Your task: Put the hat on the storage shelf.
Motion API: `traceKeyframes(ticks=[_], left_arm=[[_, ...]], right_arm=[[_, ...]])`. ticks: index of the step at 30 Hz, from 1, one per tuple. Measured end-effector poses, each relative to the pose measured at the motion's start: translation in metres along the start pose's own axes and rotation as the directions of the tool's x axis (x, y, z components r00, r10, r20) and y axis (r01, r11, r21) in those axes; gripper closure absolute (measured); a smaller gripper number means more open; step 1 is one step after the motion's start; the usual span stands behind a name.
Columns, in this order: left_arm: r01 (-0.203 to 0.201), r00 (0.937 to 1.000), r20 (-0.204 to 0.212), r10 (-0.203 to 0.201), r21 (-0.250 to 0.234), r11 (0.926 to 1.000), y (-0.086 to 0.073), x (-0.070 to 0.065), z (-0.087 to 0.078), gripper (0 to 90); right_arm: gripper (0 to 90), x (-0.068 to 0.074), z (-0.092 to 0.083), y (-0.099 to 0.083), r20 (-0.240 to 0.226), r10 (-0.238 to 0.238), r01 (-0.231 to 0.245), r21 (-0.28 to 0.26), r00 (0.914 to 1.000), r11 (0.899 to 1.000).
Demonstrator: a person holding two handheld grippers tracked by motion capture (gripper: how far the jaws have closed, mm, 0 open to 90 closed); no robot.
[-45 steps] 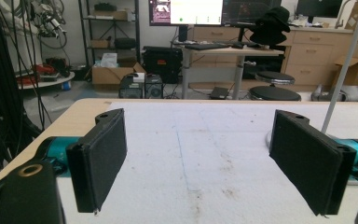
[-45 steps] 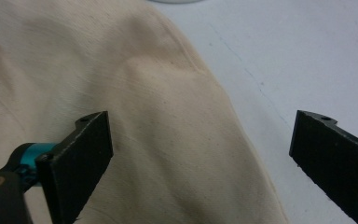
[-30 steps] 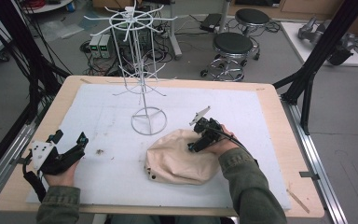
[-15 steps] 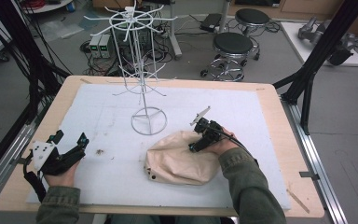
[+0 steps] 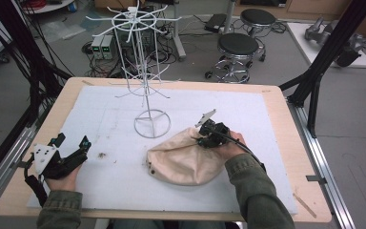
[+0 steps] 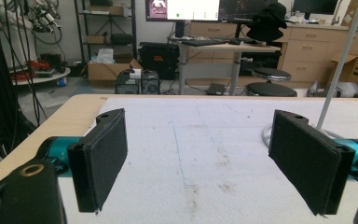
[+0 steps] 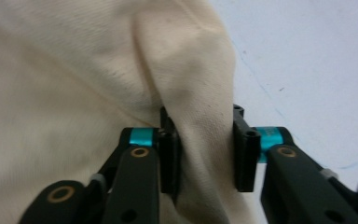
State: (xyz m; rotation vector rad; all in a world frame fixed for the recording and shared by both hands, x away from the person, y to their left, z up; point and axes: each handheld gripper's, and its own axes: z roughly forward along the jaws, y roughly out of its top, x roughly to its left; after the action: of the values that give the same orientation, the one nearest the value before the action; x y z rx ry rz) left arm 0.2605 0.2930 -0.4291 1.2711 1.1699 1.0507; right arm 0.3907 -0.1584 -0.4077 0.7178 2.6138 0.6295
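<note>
The cream hat (image 5: 183, 160) lies on the white mat (image 5: 248, 114), just in front of the round foot of the wire rack (image 5: 145, 95) in the high view. The right gripper (image 5: 205, 140) sits at the hat's far edge, on the side away from the rack's foot, and it has just been closing on a fold of the cloth. The left gripper (image 5: 71, 145) rests well away from the hat, near the mat's left edge (it has nothing in it).

In the left gripper view, the two black pads (image 6: 100, 158) stand wide apart, with bare mat (image 6: 200, 154) between them. A thin white rod of the rack (image 6: 338, 65) rises at the right.

In the right gripper view, the right gripper (image 7: 205, 154) pinches a raised ridge of the hat (image 7: 74, 93) between its pads.

I think the pinch may hold too little cloth. If the hat is lifted fast, the fold could slip out and the hat would drop. It could also bump the rack and tip it.

The hat's brim and its inside are hard to make out, and how deep the fold goes between the pads is hidden.
</note>
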Motion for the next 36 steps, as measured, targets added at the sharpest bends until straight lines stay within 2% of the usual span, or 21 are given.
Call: traceKeyframes(ticks=[1,5,18,22,26,28,29,32,34,36], left_arm=[[-0.005,1.0000,0.002,0.005,0.002,1.0000,0.000,0.000,0.000,19.7],[-0.004,1.0000,0.003,0.004,0.005,1.0000,0.000,0.000,0.000,19.8],[-0.008,0.9999,0.011,0.008,0.000,1.0000,0.000,-0.002,0.001,19.7],[-0.008,0.9999,0.012,0.008,-0.001,1.0000,-0.001,-0.002,0.002,19.6],[-0.007,0.9999,0.008,0.007,0.000,1.0000,-0.001,0.000,0.002,19.5],[-0.007,1.0000,0.006,0.007,0.001,1.0000,-0.001,0.000,0.002,19.5],[-0.008,1.0000,0.005,0.008,0.002,1.0000,-0.001,0.000,0.002,19.5],[-0.007,1.0000,0.006,0.006,0.001,1.0000,-0.001,-0.001,0.002,19.4],[-0.007,0.9999,0.008,0.007,0.000,1.0000,-0.001,-0.002,0.002,19.4],[-0.010,0.9999,0.008,0.010,0.001,0.9999,-0.001,-0.002,0.003,19.4]], right_arm=[[72.8,0.003,-0.001,-0.001,0.015,-0.032,0.032,-0.004,0.9994,0.999],[73.7,0.003,-0.002,-0.003,0.024,-0.046,0.046,-0.017,0.9986,0.999],[75.1,0.004,-0.010,-0.016,0.012,-0.015,0.015,-0.063,0.9998,0.998],[75.8,0.004,-0.013,-0.020,0.003,0.012,-0.012,-0.081,0.9999,0.997],[75.8,0.002,-0.020,-0.027,0.016,0.039,-0.037,-0.113,0.9991,0.993],[75.8,0.001,-0.031,-0.031,0.016,0.058,-0.055,-0.157,0.9982,0.986],[75.8,0.001,-0.031,-0.031,0.016,0.058,-0.055,-0.157,0.9982,0.986],[75.8,0.000,-0.042,-0.035,0.011,0.084,-0.080,-0.195,0.9964,0.978],[75.8,-0.002,-0.049,-0.037,0.009,0.101,-0.096,-0.227,0.9948,0.969],[75.7,-0.004,-0.058,-0.039,0.001,0.128,-0.123,-0.266,0.9918,0.956]])
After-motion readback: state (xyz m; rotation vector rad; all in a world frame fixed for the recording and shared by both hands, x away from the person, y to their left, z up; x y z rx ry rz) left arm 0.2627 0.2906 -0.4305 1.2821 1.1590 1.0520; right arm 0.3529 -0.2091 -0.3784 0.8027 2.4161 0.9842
